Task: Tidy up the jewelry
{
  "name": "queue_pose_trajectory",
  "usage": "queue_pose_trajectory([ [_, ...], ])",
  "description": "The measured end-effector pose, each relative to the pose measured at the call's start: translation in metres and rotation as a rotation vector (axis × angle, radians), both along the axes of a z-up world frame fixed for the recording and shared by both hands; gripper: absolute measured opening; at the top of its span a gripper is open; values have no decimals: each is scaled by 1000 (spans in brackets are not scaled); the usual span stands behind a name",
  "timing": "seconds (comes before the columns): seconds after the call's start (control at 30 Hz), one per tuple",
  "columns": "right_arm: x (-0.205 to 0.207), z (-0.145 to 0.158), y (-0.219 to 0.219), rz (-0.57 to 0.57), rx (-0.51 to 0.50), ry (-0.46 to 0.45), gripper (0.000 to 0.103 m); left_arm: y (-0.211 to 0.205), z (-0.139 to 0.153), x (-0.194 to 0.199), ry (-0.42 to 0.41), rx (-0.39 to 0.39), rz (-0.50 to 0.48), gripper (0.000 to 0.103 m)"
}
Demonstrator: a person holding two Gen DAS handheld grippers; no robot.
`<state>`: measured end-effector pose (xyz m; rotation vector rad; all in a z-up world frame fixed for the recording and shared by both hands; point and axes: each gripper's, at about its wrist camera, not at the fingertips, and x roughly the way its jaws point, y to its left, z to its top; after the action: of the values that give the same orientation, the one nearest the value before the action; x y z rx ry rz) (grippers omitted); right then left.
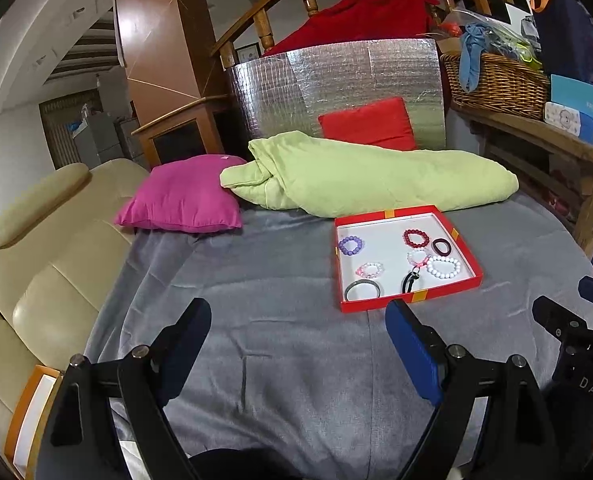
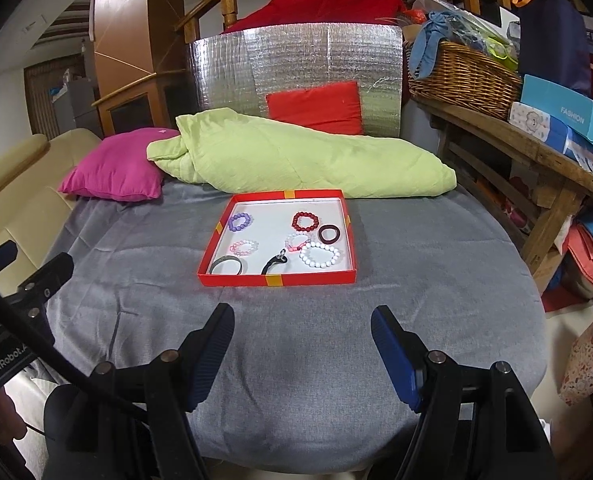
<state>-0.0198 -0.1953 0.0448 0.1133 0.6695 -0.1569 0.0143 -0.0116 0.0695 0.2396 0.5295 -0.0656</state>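
Observation:
A shallow red tray (image 1: pixel 412 297) (image 2: pixel 276 279) with a white floor lies on a grey cloth. In it lie several bracelets: a purple beaded one (image 2: pixel 240 222), a dark red beaded one (image 2: pixel 305 221), a dark maroon ring (image 2: pixel 329 235), a pale pink one (image 2: pixel 245 247), a pink-white one (image 2: pixel 297 241), a white beaded one (image 2: pixel 320 255), a grey bangle (image 2: pixel 227 265) and a black cord (image 2: pixel 273 265). My left gripper (image 1: pixel 298 326) is open and empty, short of the tray and to its left. My right gripper (image 2: pixel 302 334) is open and empty, just in front of the tray.
A light green quilt (image 2: pixel 296 156), a magenta pillow (image 2: pixel 116 166) and a red cushion (image 2: pixel 316 106) lie behind the tray. A beige sofa (image 1: pixel 36 260) stands left. A wooden bench (image 2: pixel 536 152) with a wicker basket (image 2: pixel 460 76) and boxes stands right.

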Motion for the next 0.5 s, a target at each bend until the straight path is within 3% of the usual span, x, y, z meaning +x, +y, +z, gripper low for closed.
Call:
queue_pose_trajectory([
  [0.5, 4, 0, 2, 2, -8, 0, 74, 4, -2, 4, 7, -4, 4, 89],
])
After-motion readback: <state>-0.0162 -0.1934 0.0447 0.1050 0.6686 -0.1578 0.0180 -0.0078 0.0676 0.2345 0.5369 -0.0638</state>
